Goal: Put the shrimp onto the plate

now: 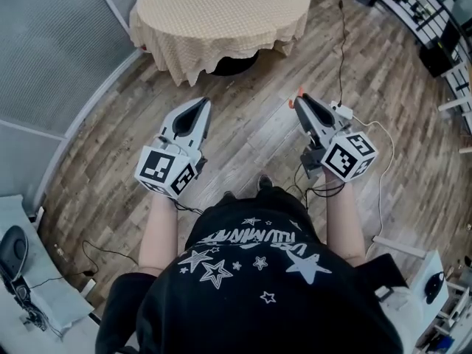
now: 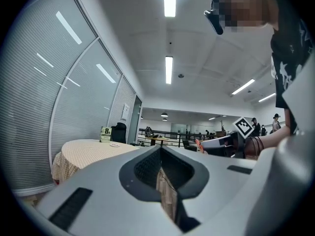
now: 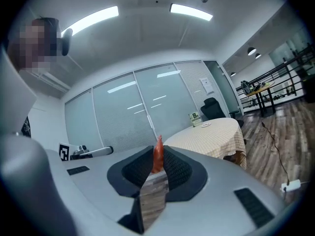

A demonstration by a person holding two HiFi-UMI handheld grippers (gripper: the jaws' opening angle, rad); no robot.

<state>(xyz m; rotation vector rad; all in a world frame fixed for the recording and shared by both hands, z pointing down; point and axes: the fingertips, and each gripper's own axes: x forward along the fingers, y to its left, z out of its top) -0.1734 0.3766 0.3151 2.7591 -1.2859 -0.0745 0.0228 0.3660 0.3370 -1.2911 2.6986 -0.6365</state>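
Two grippers [image 1: 200, 103] [image 1: 301, 99], one shrimp [image 3: 158, 154], one table [image 1: 221, 13]

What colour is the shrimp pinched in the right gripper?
Orange-red; the shrimp shows best in the right gripper view.

The shrimp [image 3: 158, 153] is orange-red between the dark grey ribbed pads of the pale grey right tool [image 1: 302, 102]. The left tool [image 1: 200, 104] is the same pale grey, and the left cube [image 1: 165, 171] and right cube [image 1: 348, 156] bear black-and-white square markers. The surface [image 1: 221, 13] wears a cream, finely checked cloth, the floor [image 1: 251, 135] is grey-brown wood plank, and the person's shirt [image 1: 258, 293] is black with white stars.
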